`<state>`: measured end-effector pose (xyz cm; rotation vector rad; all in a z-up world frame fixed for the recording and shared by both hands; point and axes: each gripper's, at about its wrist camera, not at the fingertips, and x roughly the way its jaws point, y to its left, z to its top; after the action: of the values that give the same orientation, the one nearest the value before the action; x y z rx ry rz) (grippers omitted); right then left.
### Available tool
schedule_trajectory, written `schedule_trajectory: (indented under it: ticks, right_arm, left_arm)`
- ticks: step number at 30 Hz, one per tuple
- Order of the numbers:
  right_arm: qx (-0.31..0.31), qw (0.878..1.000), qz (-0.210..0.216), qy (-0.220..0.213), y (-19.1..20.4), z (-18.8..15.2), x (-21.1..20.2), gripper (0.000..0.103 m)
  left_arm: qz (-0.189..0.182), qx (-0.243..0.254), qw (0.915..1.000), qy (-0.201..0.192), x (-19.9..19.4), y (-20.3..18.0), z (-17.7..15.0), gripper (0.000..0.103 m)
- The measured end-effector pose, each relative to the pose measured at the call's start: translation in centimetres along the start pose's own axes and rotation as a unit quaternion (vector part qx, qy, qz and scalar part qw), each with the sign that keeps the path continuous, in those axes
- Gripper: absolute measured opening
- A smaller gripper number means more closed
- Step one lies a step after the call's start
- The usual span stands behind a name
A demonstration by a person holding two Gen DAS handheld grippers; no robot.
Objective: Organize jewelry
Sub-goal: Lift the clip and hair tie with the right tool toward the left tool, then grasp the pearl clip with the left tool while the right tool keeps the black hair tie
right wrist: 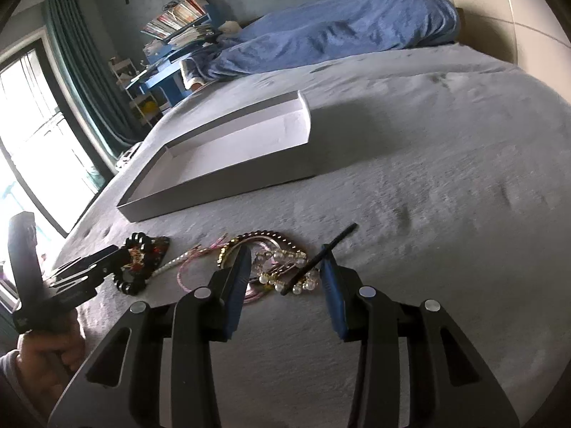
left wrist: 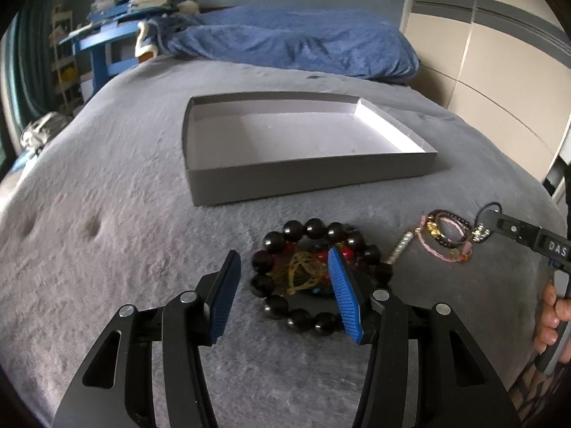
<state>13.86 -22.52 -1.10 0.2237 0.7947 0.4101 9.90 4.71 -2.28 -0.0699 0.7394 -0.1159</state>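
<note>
Setting: a bed (left wrist: 107, 185) under a grey plush cover; a rumpled blue duvet (left wrist: 296, 39) lies at its far end.
Box: a shallow grey cardboard box (left wrist: 303, 178), white inside and empty, sits open on the bed beyond the jewelry.
Dark bead bracelet: a ring of large glossy black beads (left wrist: 314, 228) lies on the cover near the box, with a tangle of gold chain and red beads (left wrist: 303, 274) heaped inside it.
Second pile: well to the right, thin pink cords, gold beads and pearl strands (right wrist: 285, 278) lie mixed, a slim black stick (right wrist: 321, 260) lying across them.
Left gripper (left wrist: 283, 294): jaws apart, empty, poised over the black beads.
Right gripper (right wrist: 283, 287): jaws apart, holding nothing, straddling the pearl pile.
Handling: the big beads look hard, slick and fairly weighty, so pinching across a single bead or the strand seems safest. The chains and cords look light, limp and snag-prone; they would probably lift as a clump.
</note>
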Motion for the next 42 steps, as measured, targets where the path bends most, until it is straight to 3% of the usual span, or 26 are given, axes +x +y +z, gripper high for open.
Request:
schedule_trajectory:
  ticks: [5,9,11,13,16,28,42]
  right_arm:
    - [0.021,0.999,0.024,-0.012,-0.5,0.3,-0.4,0.05]
    - [0.058,0.997,0.036,-0.02,-2.1,0.5,-0.7,0.05]
    - [0.064,0.997,0.034,-0.02,-2.7,0.6,-0.8,0.025]
    - [0.069,0.997,0.025,-0.021,-3.1,0.6,-1.0,0.011]
    - [0.073,0.997,0.016,-0.035,-3.8,0.5,-1.8,0.004]
    - [0.104,0.992,-0.01,-0.069,-6.4,0.5,-4.6,0.004]
    - [0.155,0.987,-0.029,-0.026,-8.7,-0.8,-2.9,0.004]
  left_arm:
    - [-0.025,0.023,0.9994,-0.008,-0.7,-1.8,0.1,0.053]
    - [-0.045,0.041,0.9981,-0.008,-0.7,-3.9,0.5,0.053]
    - [-0.052,0.049,0.9974,-0.007,-0.5,-4.9,0.6,0.053]
    - [-0.057,0.06,0.9965,-0.005,-0.2,-6.1,0.9,0.053]
    - [-0.065,0.078,0.9949,-0.002,0.3,-7.8,1.3,0.053]
    - [-0.115,0.148,0.9821,0.023,2.8,-14.9,2.8,0.055]
    - [-0.144,0.193,0.9682,0.068,6.7,-20.8,3.5,0.057]
